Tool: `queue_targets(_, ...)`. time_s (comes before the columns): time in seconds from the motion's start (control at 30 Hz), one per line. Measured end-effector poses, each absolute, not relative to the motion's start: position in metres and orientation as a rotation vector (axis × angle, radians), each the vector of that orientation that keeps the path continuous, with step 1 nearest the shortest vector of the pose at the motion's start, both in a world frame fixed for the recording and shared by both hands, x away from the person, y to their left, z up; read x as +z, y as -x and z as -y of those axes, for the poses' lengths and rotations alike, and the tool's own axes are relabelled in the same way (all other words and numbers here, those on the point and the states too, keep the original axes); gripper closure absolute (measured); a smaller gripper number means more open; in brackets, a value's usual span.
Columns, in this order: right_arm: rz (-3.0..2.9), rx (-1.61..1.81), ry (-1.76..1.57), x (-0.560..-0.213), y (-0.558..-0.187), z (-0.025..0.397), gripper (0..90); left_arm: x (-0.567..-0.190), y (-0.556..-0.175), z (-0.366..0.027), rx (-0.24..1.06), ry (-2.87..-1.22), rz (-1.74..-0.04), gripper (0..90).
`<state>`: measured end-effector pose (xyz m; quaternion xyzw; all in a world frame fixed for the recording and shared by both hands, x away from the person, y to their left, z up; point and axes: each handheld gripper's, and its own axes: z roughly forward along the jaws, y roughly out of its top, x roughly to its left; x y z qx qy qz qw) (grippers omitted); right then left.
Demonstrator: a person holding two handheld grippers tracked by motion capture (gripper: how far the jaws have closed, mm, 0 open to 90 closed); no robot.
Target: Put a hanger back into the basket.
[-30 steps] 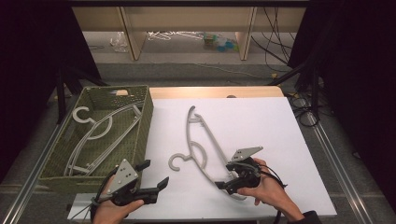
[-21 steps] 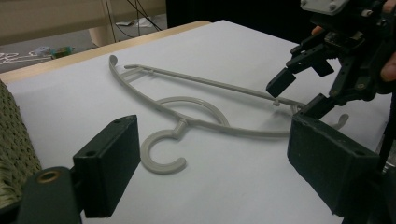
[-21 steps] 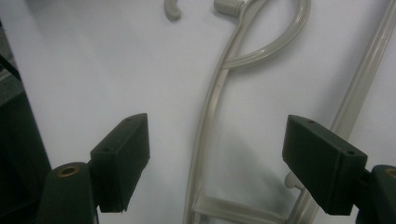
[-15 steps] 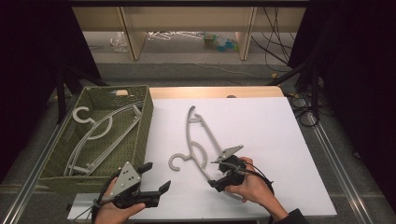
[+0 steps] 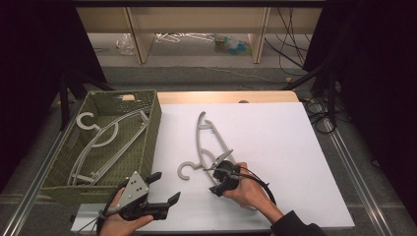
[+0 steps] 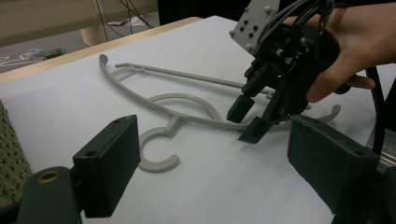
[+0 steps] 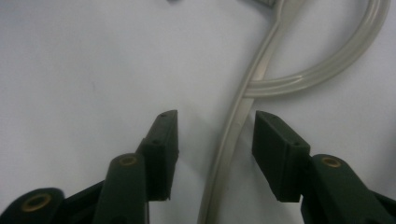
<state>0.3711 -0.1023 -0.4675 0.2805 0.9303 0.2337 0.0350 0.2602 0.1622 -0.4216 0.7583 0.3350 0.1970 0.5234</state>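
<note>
A grey plastic hanger lies on the white table top, its hook pointing toward me. My right gripper is tipped down over the hanger's near arm. In the right gripper view that gripper is open, its jaws standing on either side of the hanger arm without closing on it. My left gripper hovers open near the front edge, left of the hook, with nothing between its jaws. From the left gripper view, past that open gripper, I see the hanger hook and the right gripper.
A green woven basket stands at the left of the table with more grey hangers inside. Its wall shows at the edge of the left gripper view. Cables trail from the right gripper. A wooden edge lies behind the white top.
My right gripper has moved left and come down astride the hanger's near arm. The left gripper has drifted slightly to the right. The hanger has not moved.
</note>
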Motion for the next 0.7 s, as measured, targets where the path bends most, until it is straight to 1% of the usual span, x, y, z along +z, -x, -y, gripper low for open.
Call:
queue_targets(0.07,-2.860,0.708,-0.859,-0.468,-0.372,0.100,53.5,-0.422,-0.260,-0.162,0.473,-1.816,-0.798,17.1)
queue_targets(0.17,-2.855,0.666,-0.870,-0.467,-0.375,0.097,58.3,-0.422,-0.261,-0.163,0.481,-1.830,-0.770,17.1)
queue_targets(0.23,-2.855,0.640,-0.867,-0.467,-0.377,0.095,62.9,-0.423,-0.260,-0.162,0.470,-1.821,-0.796,17.1)
queue_targets(0.33,-2.856,0.609,-0.870,-0.466,-0.380,0.092,66.9,-0.423,-0.262,-0.163,0.479,-1.832,-0.790,17.1)
queue_targets(0.53,-2.854,0.587,-0.906,-0.465,-0.383,0.089,70.6,-0.425,-0.262,-0.161,0.468,-1.833,-0.791,17.2)
queue_targets(0.57,-2.848,0.597,-0.913,-0.466,-0.384,0.090,73.9,-0.425,-0.263,-0.161,0.465,-1.823,-0.784,17.2)
queue_targets(0.67,-2.851,0.609,-0.942,-0.466,-0.385,0.092,74.7,-0.424,-0.262,-0.161,0.471,-1.826,-0.790,17.3)
queue_targets(0.7,-2.857,0.616,-0.947,-0.466,-0.387,0.094,76.7,-0.424,-0.263,-0.162,0.472,-1.828,-0.789,17.3)
